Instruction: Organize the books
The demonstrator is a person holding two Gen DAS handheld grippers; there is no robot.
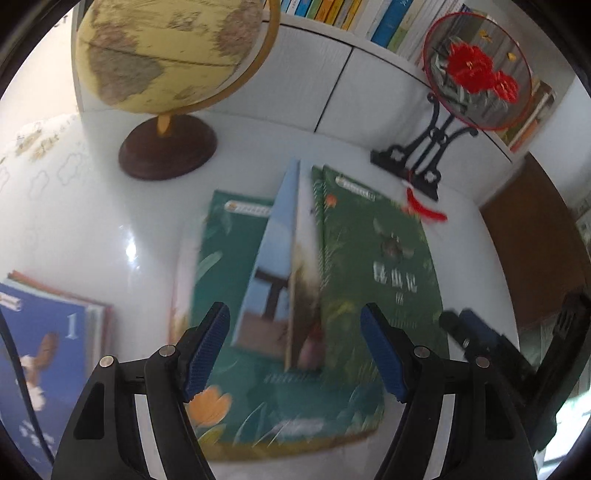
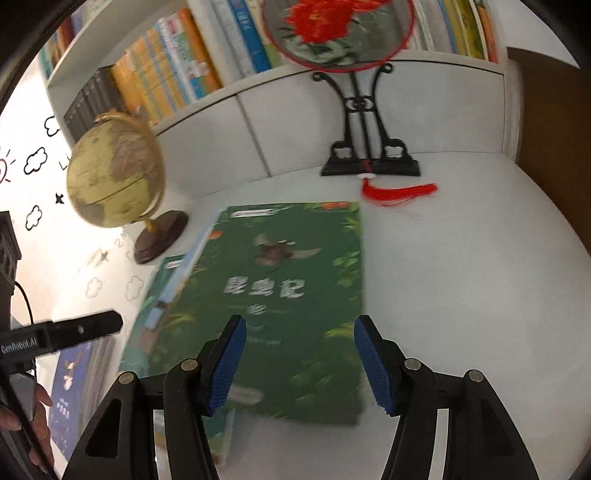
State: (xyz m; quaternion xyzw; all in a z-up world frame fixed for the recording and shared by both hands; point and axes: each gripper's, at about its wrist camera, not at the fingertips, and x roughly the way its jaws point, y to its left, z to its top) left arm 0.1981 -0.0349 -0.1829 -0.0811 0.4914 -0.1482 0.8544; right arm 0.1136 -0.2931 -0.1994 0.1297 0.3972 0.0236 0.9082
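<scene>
Books lie on a white table (image 1: 110, 221). A dark green insect book (image 1: 388, 266) (image 2: 295, 295) partly covers a thin light-blue picture book (image 1: 273, 280) (image 2: 184, 273), which rests on a second green book (image 1: 221, 258) (image 2: 162, 273). A blue book marked "1" (image 1: 48, 350) (image 2: 70, 376) tops a separate pile to the left. My left gripper (image 1: 294, 308) hovers open over the light-blue book, holding nothing. My right gripper (image 2: 301, 319) hovers open over the near half of the insect book, also holding nothing. Both views are motion-blurred.
A globe (image 1: 166, 55) (image 2: 114, 170) on a brown base stands at the back left. A round embroidered fan (image 1: 476, 70) (image 2: 336, 29) on a black stand, with a red tassel (image 2: 399, 192), stands at the back right. Behind is a shelf of upright books (image 2: 177, 62).
</scene>
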